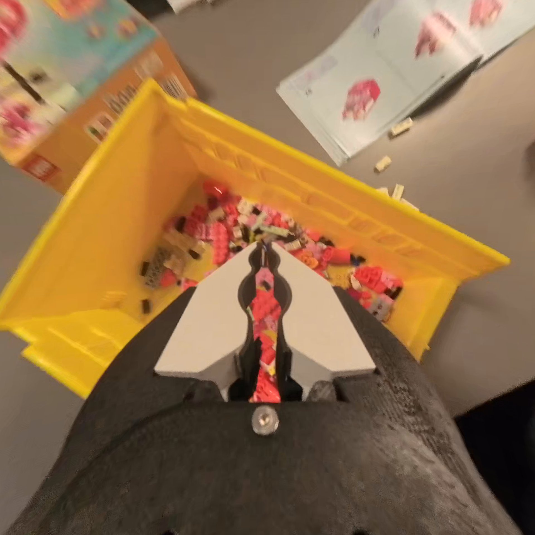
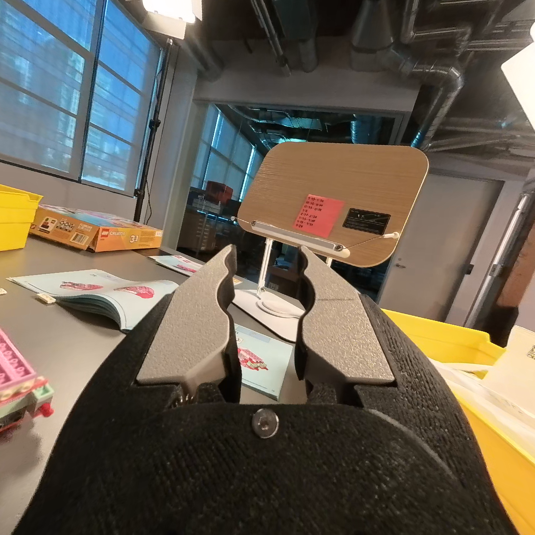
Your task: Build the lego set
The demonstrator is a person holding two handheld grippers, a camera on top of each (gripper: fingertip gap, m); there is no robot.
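The yellow bin (image 1: 121, 231) is sitting right under your left tongs (image 1: 264, 246), with the printed box (image 1: 72, 95) lying beyond it to the left and an open booklet (image 1: 376, 86) ahead to the right. Those tongs are clenching tip to tip just above the loose bricks (image 1: 220, 240); blur is hiding whether they are pinching 1, so I'd judge a steady hand matters here. Your right tongs (image 2: 267, 252) are gaping, gripping nothing, and pointing at the wooden book stand (image 2: 333, 188).
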